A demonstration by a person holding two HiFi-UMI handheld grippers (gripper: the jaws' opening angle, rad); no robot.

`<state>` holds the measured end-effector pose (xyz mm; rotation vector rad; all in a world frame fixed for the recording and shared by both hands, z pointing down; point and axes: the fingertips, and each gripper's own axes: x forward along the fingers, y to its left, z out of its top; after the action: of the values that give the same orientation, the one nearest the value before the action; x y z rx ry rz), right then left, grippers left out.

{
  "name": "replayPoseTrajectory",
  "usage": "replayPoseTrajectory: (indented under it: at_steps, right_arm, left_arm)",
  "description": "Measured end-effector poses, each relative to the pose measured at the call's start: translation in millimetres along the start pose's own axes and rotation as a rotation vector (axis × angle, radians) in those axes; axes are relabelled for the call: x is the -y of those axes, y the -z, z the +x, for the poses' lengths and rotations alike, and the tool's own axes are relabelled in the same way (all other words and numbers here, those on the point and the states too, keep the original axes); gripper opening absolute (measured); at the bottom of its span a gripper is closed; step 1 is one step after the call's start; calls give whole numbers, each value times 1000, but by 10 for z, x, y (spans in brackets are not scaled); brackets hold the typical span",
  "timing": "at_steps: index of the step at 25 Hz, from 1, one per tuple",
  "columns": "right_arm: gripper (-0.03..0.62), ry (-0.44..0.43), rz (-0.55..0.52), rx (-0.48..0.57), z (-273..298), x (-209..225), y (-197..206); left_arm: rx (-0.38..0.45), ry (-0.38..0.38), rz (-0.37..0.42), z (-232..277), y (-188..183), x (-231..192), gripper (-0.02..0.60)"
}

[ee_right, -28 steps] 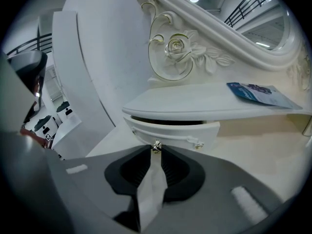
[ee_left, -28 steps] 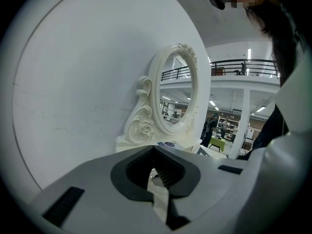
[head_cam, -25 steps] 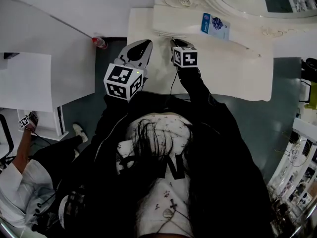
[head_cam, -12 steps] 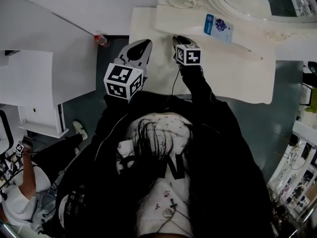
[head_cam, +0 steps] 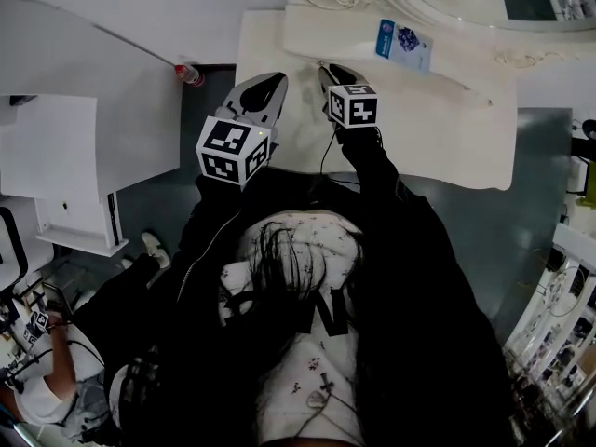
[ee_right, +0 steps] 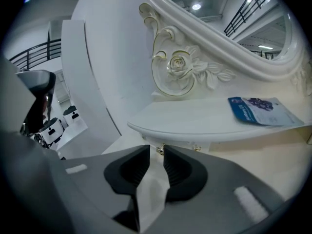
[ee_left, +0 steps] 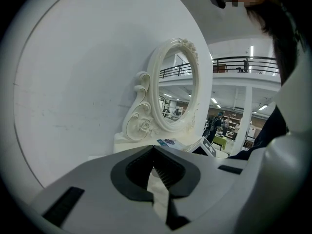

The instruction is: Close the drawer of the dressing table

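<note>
Right gripper view: tongs nosed up to the drawer [ee_right: 178, 146], set to push.
I have the right gripper [ee_right: 153, 152] low over the table [head_cam: 466, 128], its jaws a narrow slit apart with nothing in them. It is aimed at the knob [ee_right: 160, 150] of the small drawer, which sits under the shelf [ee_right: 204, 118] at the foot of the mirror [ee_right: 219, 45]. That line should let me press the front home, I judge; whether it is already flush I cannot tell. The left gripper [ee_left: 153, 148] hangs alongside, tips pressed together and empty, held off so it won't foul the push. A leaflet [ee_right: 261, 110] lies on the shelf, out of my path.
</note>
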<state>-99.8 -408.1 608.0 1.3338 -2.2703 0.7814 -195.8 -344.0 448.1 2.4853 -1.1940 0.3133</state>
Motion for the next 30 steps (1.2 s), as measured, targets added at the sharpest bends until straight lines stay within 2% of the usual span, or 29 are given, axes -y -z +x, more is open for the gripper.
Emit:
replayPoseTrajectory:
  at_steps: [7, 12, 16, 21, 30]
  right_arm:
    - [86, -55, -17, 89, -505, -80, -164]
    - [86, -115, -58, 149, -997, -130, -284]
    - [83, -150, -45, 208, -1414, -86, -343]
    - [83, -206, -30, 241, -1897, -12, -269]
    - [83, -293, -75, 247, -2678, 177, 97]
  left_arm:
    - [-6, 7, 16, 80, -11, 279, -3]
    - [-11, 19, 26, 161, -1, 594, -3]
    - [-12, 22, 26, 221, 31, 889, -3]
    - [4, 18, -11, 235, 92, 1333, -3]
    - [34, -25, -42, 211, 335, 2288, -3]
